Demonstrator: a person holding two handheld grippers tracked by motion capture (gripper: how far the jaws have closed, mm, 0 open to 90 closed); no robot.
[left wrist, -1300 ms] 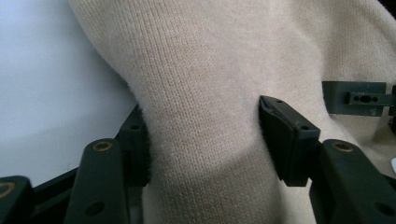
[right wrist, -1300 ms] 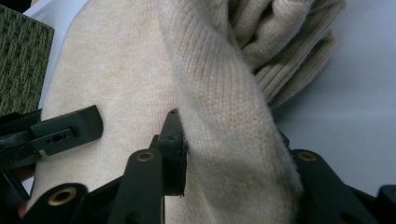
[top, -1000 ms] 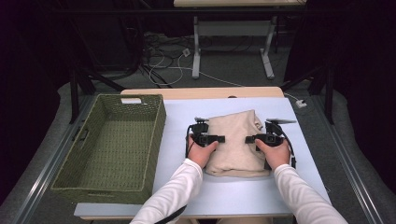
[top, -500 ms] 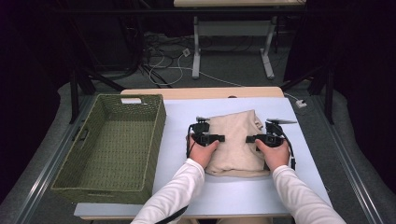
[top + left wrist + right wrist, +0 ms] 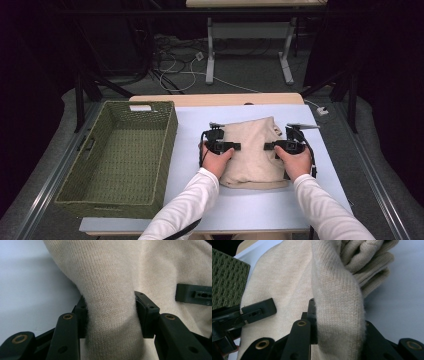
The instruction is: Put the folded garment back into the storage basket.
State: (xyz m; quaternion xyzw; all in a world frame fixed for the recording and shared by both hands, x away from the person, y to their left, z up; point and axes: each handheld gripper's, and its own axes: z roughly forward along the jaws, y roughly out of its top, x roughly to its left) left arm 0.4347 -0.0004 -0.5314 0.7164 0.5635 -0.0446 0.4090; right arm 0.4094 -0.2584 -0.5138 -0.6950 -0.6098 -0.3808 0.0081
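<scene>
— Starting at the left: green woven basket (image 5: 117,157) on the table's left part, just beside the pale blue table top (image 5: 250,210).

— Next over?

— Left gripper (image 5: 231,146) at the left edge of the beige knitted sweater (image 5: 252,152). Clamped on a bunched fold of the knit (image 5: 110,315), pads pressing from both sides in the left gripper view. Jaws just been closing, cloth between them.

— And the sweater itself?

— Folded, lying in the middle of the table top, right of the basket and apart from it. Ribbed hem or cuff layers stacked at the far end in the right gripper view (image 5: 367,262); hard to say which, too close to judge.

— Right side?

— Right gripper (image 5: 272,146) at the sweater's right edge, facing the left one across the cloth. Likewise pinched onto a raised fold (image 5: 337,315), jaws just been closing around it. Other gripper's jaw tip visible farther off on the knit (image 5: 259,308).

— Hands?

— White sleeves in from the bottom, one hand behind each gripper.
</scene>
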